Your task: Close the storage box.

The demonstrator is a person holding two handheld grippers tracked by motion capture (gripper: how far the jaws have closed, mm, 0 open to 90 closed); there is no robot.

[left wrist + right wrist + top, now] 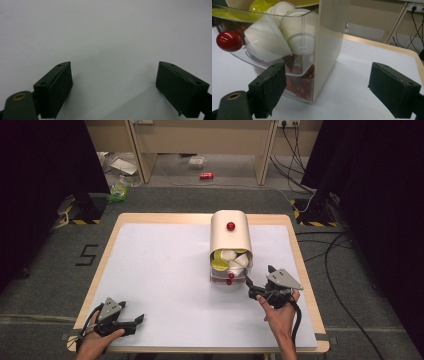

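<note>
One cream drawer box [230, 238], three red knobs; box at 11 o'clock from my right gripper [257, 283], jaws spread; left gripper [134, 320] released, empty.

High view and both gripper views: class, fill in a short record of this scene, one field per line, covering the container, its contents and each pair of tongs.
Container: cream box with clear drawers, upright on the white table
Upper drawer: pulled out, red knob, holds white and yellow capsules
Lower drawer: red items inside, shut
Right tongs: open, empty, beside the box's front right corner
Left tongs: open, empty, over bare table near the front left edge
</note>
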